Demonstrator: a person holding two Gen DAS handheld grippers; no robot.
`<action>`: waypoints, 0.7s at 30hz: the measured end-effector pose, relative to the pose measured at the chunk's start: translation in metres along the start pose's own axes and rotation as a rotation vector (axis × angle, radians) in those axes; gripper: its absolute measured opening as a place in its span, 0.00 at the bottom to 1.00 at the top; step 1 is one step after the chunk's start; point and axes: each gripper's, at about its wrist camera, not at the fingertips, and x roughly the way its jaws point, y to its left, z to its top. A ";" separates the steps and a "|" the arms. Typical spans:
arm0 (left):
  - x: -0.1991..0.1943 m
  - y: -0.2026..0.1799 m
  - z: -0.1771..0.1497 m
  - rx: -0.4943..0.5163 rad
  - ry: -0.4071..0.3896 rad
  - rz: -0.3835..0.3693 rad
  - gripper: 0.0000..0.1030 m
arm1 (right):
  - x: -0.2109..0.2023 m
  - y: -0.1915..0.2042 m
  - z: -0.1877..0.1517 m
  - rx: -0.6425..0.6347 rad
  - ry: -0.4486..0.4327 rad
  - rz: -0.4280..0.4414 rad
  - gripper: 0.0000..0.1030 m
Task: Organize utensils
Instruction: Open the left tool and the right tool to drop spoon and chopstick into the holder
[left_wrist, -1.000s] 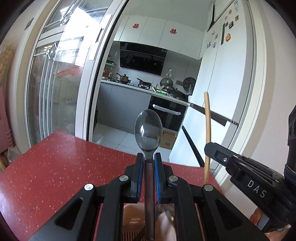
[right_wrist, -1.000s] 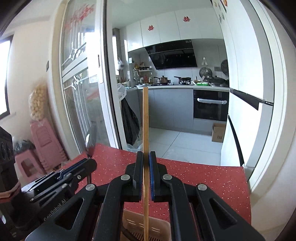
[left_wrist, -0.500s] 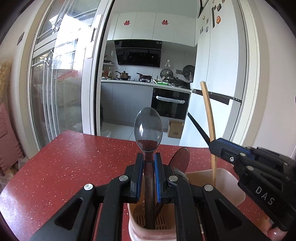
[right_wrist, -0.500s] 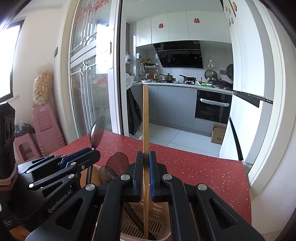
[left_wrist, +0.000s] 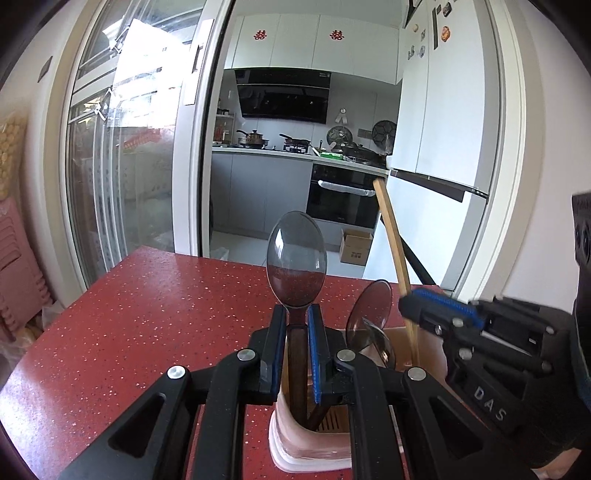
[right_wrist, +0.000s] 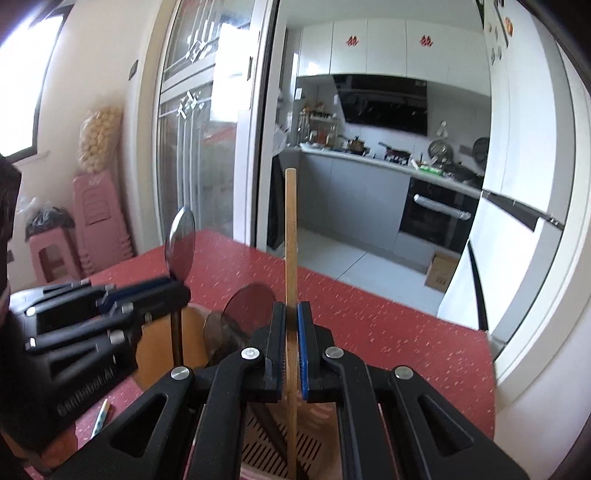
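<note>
Red speckled tabletop (left_wrist: 155, 317) fills the lower half of both wrist views, with a grey-and-white kitchen beyond a glass sliding door.

Your left gripper (left_wrist: 297, 325) sits at lower centre of its view, pads clamped on the dark handle of a shiny metal spoon (left_wrist: 296, 258), bowl upward. Your right gripper (right_wrist: 291, 321), at lower centre of its own view, is closed on a thin pale wooden chopstick (right_wrist: 291, 258) standing upright.

Below both grippers stands a pinkish plastic utensil holder (left_wrist: 310, 446) with a slatted base. Both lower ends dip inside its rim. Two other spoons (left_wrist: 371, 312) already lean in it, just right of your held spoon.

You appear to be at the placing step, both utensils partly lowered in. Next likely calls for easing the pads apart so each piece drops and leans against the wall, then lifting clear without catching the spoon bowls.
</note>
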 end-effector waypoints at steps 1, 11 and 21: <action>-0.001 0.001 0.000 0.001 0.003 0.004 0.40 | -0.001 -0.001 -0.001 0.010 0.005 0.006 0.07; 0.001 -0.006 -0.001 0.042 0.054 0.024 0.40 | -0.016 -0.024 0.001 0.146 0.034 0.038 0.43; -0.012 -0.012 0.005 0.075 0.055 0.028 0.40 | -0.048 -0.049 -0.006 0.304 0.041 0.057 0.48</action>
